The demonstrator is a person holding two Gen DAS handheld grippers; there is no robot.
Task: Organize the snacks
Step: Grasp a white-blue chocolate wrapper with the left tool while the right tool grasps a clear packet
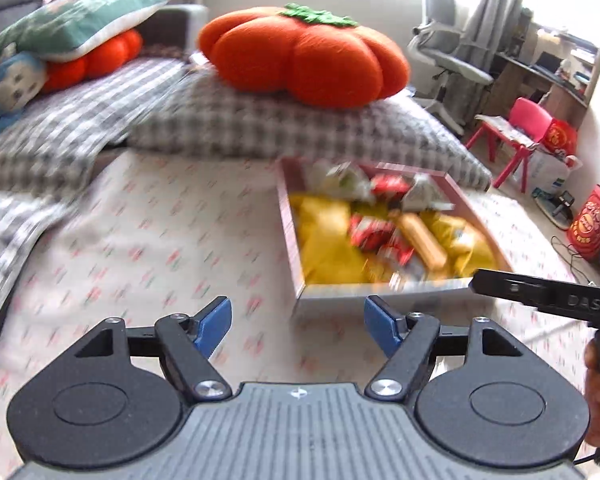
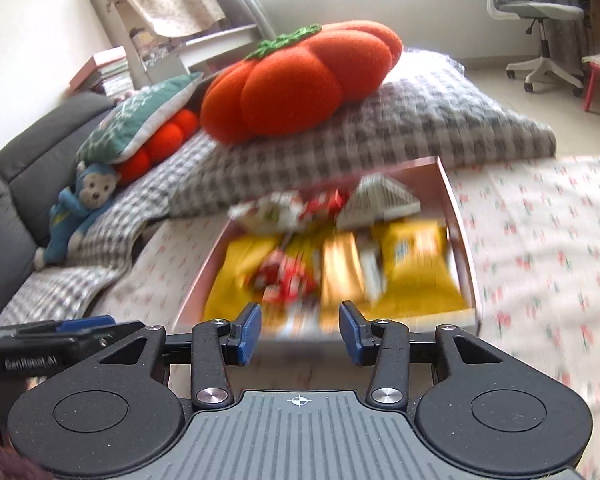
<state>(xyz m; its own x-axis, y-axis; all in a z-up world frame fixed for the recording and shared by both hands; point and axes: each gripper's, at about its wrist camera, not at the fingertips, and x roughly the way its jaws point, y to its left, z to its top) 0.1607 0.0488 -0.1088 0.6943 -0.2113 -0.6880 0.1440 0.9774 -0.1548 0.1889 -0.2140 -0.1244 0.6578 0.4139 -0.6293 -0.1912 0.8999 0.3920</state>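
A pink box (image 1: 290, 236) full of snack packets lies on the bed sheet; it also shows in the right wrist view (image 2: 466, 240). Inside are yellow bags (image 1: 324, 240) (image 2: 418, 268), red packets (image 1: 370, 230) (image 2: 284, 276), an orange bar (image 1: 424, 240) and white-green packets (image 2: 380, 202). My left gripper (image 1: 298, 326) is open and empty, above the sheet just left of the box's near corner. My right gripper (image 2: 300, 334) is open and empty, at the box's near edge. Both views are blurred by motion.
A big orange pumpkin cushion (image 1: 304, 56) sits on a grey checked pillow (image 1: 260, 124) behind the box. A blue plush toy (image 2: 80, 208) and more cushions lie at the left. An office chair (image 1: 448, 60) and red child's chair (image 1: 520, 128) stand on the floor to the right.
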